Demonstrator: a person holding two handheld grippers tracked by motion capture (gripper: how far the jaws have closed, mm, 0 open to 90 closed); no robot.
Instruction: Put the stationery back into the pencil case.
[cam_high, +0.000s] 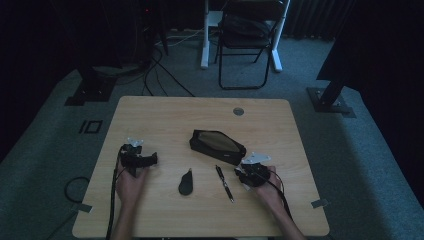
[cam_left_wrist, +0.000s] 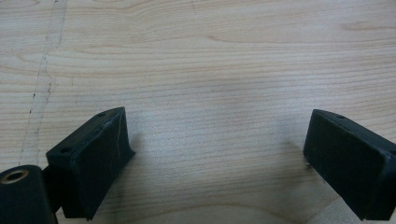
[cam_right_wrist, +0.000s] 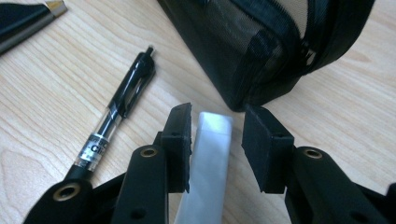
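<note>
A black zip pouch (cam_high: 217, 145) lies near the table's middle. A black pen (cam_high: 224, 183) lies in front of it, and a dark teardrop-shaped object (cam_high: 186, 183) lies to the pen's left. My right gripper (cam_high: 243, 170) points at the pouch's near right corner (cam_right_wrist: 261, 51). Its jaws stand on either side of a white bar (cam_right_wrist: 210, 154) lying on the wood. The left pad is against the bar and a gap shows at the right pad. The pen (cam_right_wrist: 119, 109) lies just left of the jaws. My left gripper (cam_high: 139, 156) rests at the table's left, and in its own view it (cam_left_wrist: 217, 154) is wide open over bare wood.
The wooden table (cam_high: 165, 115) has a round cable hole (cam_high: 238, 111) near its far edge. A folding chair (cam_high: 247, 37) and cables (cam_high: 160, 70) stand on the carpet beyond. A dark flat item with a gold tip (cam_right_wrist: 28, 21) lies past the pen.
</note>
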